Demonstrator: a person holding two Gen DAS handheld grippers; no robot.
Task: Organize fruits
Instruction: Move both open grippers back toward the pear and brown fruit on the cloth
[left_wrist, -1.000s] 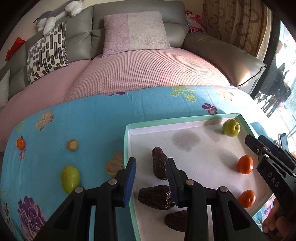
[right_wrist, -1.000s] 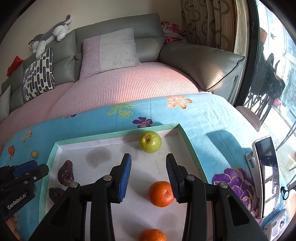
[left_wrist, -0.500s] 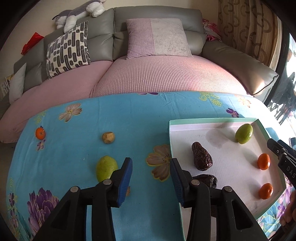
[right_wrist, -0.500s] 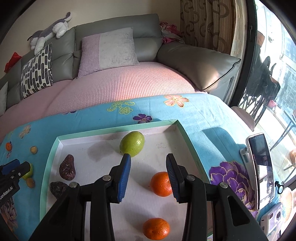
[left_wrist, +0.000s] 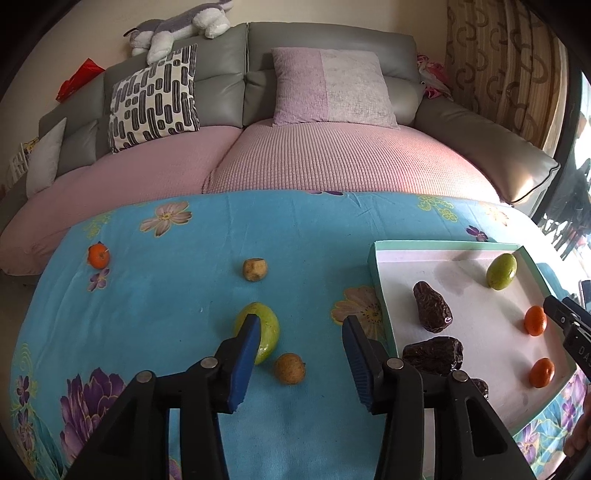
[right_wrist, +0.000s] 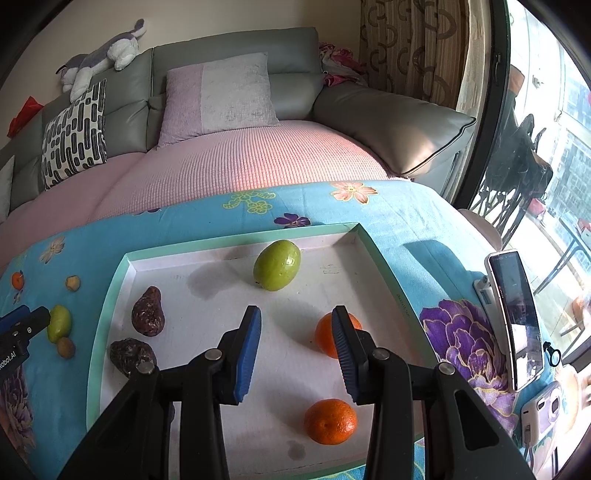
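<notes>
Fruits are split two ways right now: the tray (right_wrist: 110, 291) already holds a green fruit (right_wrist: 277, 264), two oranges (right_wrist: 330, 421) and a few dark dates (right_wrist: 147, 312), while a green mango-ish one (left_wrist: 267, 326), two little brown fruits (left_wrist: 290, 368) and a small orange (left_wrist: 98, 255) sit out on the blue floral cloth (left_wrist: 184, 280). What's changed in the last second is the left gripper (left_wrist: 299, 354): it has swung off the tray and over to the loose fruit, jaws wide apart and holding nothing, so I'd guess the green one or the brown one beside it is next. The right gripper (right_wrist: 295, 350) stays parked over the tray, also open and empty, one pad just in front of an orange. Plenty of bare cloth around the loose fruit, but those two sit nearly touching, and the tray's raised rim lies on the way back.
</notes>
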